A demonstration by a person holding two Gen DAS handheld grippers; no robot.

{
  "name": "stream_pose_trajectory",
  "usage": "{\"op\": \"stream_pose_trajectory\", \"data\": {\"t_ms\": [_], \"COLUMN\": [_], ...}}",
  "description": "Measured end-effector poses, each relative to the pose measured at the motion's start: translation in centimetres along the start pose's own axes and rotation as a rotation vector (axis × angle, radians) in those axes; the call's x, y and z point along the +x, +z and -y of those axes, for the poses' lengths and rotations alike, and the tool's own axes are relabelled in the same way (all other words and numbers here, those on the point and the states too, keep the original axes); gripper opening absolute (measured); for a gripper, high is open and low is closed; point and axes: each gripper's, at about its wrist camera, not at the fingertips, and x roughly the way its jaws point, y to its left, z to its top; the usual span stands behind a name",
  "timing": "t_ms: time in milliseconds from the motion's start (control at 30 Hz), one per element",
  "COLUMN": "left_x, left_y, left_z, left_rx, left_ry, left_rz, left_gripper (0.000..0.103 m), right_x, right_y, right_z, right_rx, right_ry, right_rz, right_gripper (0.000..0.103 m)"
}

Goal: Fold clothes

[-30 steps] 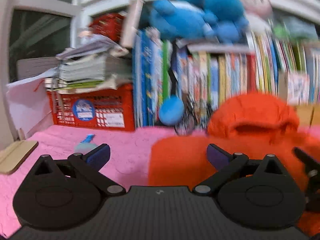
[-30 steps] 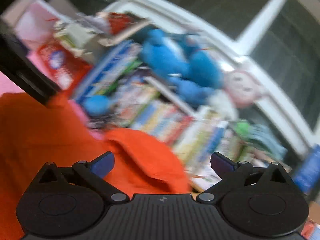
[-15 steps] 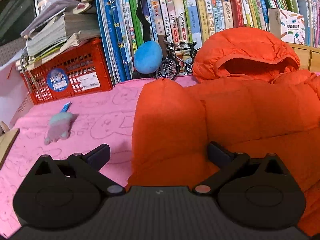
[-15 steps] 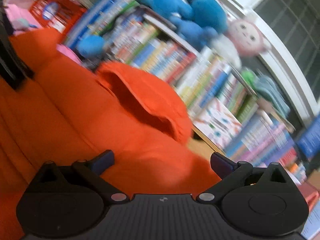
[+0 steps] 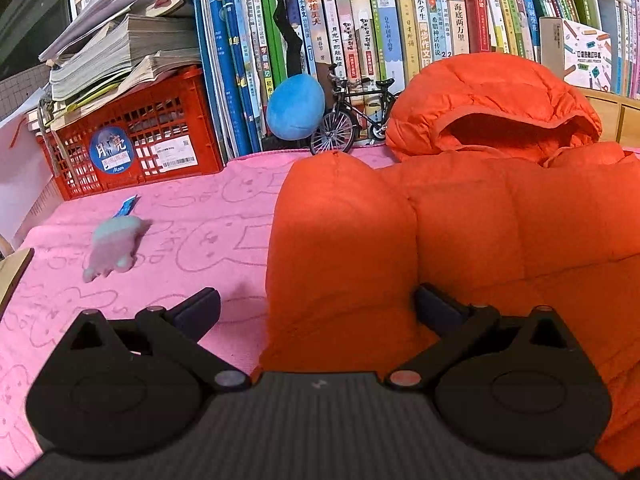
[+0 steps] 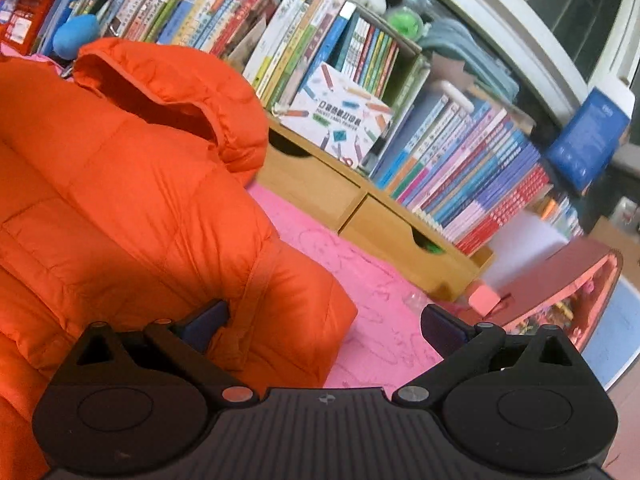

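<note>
An orange hooded puffer jacket (image 5: 480, 220) lies on the pink blanket (image 5: 192, 240), hood toward the bookshelf. It also shows in the right wrist view (image 6: 132, 200). My left gripper (image 5: 318, 308) is open, its fingers straddling the jacket's left folded edge, low over it. My right gripper (image 6: 326, 322) is open and straddles the jacket's right edge, with the left finger against the fabric and the right finger over the pink blanket (image 6: 380, 292).
Books (image 5: 360, 40) line the back. A red crate (image 5: 132, 144) with stacked papers stands back left. A blue plush ball (image 5: 296, 106) and model bicycle (image 5: 352, 114) sit by the hood. A small plush toy (image 5: 114, 246) lies left. Wooden drawers (image 6: 360, 208) and a pink box (image 6: 560, 280) stand right.
Both grippers have dropped and tilted down toward the jacket, from facing the shelf to sitting low over its left and right edges. Both stayed open.
</note>
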Motion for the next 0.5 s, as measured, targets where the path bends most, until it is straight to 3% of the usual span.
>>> {"op": "stream_pose_trajectory", "data": {"t_ms": [100,167,500], "left_x": [0.0,0.0,0.2], "left_y": [0.0,0.0,0.0], "left_z": [0.0,0.1,-0.5], "left_rx": [-0.002,0.005,-0.029], "left_ry": [0.003,0.009,-0.017], "left_rz": [-0.003,-0.001,-0.015], "left_gripper": [0.103,0.103,0.103], "right_x": [-1.9,-3.3,-0.7], "right_y": [1.7,3.2,7.1], "right_z": [-0.4,-1.2,-5.5], "right_rx": [-0.018,-0.004,0.138], "right_ry": [-0.033,-0.001,0.258], "right_rz": [0.065,0.122,0.061], "right_gripper": [0.101,0.101,0.103]}}
